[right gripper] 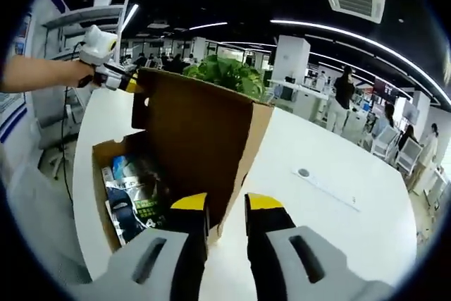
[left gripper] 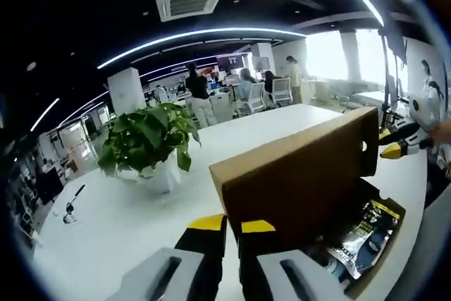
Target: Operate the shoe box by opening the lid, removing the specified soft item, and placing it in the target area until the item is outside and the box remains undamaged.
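The box (right gripper: 190, 139) stands on the white table (right gripper: 338, 202) just ahead of my right tool (right gripper: 225, 206), its lid (left gripper: 303, 167) raised upright. My left tool (left gripper: 224, 227) sits close behind that lid; its jaws stand slightly parted, gripping nothing. The right tool's jaws straddle the lid's near edge, but I cannot tell whether they pinch it. Down inside, left of the right tool, lies the soft item (right gripper: 137, 199), a glossy printed pouch. I judge it light, limp and slippery, so I would pinch a top corner or seam. The cardboard creases easily. A plant (left gripper: 148, 139) stands ahead and left of my left tool.
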Demonstrator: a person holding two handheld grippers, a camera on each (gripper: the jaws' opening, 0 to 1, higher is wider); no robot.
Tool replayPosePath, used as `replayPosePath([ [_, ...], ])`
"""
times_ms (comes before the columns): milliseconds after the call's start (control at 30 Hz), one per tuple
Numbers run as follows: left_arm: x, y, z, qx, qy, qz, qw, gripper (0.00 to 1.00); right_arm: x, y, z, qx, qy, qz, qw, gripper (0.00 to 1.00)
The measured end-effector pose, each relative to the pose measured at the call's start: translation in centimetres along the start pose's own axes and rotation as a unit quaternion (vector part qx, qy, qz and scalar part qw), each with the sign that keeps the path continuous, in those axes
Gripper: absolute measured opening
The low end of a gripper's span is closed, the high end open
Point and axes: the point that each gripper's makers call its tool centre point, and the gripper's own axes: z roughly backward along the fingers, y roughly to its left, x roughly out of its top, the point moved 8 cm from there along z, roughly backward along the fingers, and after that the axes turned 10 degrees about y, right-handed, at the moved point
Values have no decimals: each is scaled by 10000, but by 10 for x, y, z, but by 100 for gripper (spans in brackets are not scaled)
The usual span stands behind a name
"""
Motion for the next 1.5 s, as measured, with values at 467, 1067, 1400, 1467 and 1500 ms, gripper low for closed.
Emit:
replayPosePath([
  [467,6,4,-15,10,10,54,10000,5,-22,2,-23,-39,391,-154,9991,8],
  [1067,9,9,-32,-8,48,76,10000,5,-23,1,-37,-190,485,-39,9986,1],
  [1400,11,10,-40,3,139,68,9999,6,-21,-1,-39,-183,527,127,9984,1],
  [1467,10,9,-41,13,209,35,9998,6,-20,-1,-39,-186,538,167,9982,0],
  [1500,9,9,-41,28,250,10,9997,7,-20,-1,-39,-184,538,184,9982,0],
])
